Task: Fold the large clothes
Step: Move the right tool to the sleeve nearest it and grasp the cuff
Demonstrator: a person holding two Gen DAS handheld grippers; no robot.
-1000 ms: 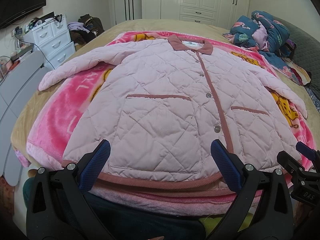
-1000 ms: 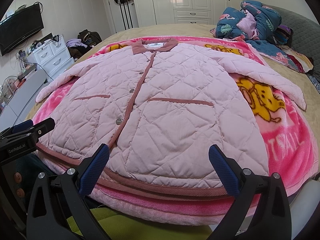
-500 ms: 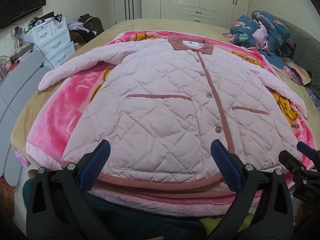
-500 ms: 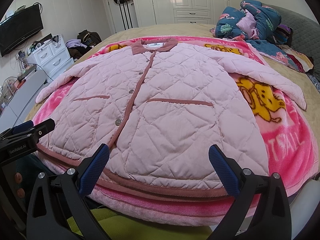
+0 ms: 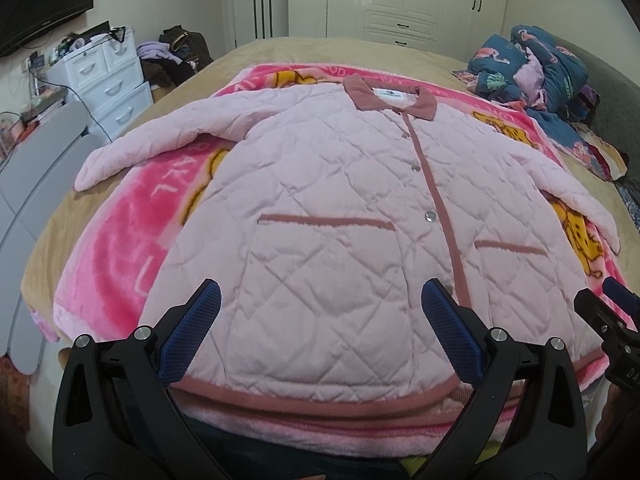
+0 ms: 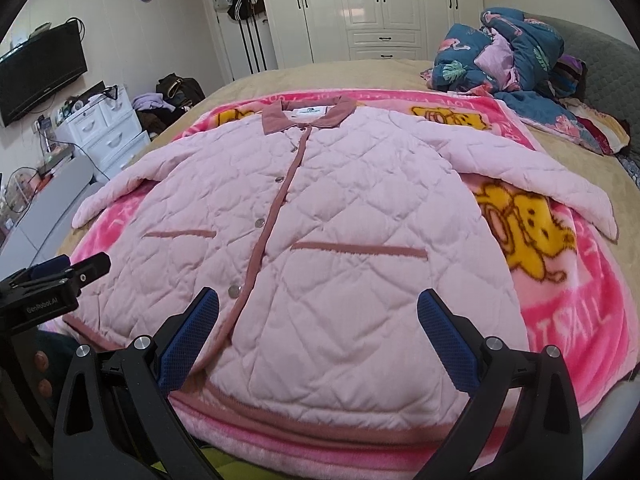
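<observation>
We see pink quilted jacket spread flat, front up, buttoned, on pink cartoon blanket across bed; collar far, hem toward us, both sleeves stretched outward. Our left gripper hovers over hem left of button strip, jaws spread wide, nothing held. Our right gripper hovers over hem right of strip, jaws likewise spread, empty. Blue floral quilt heaped at far right of bed. White drawer unit left.

Pale pink quilted jacket — dusty-rose trim; hot-pink blanket — yellow cartoons.
</observation>
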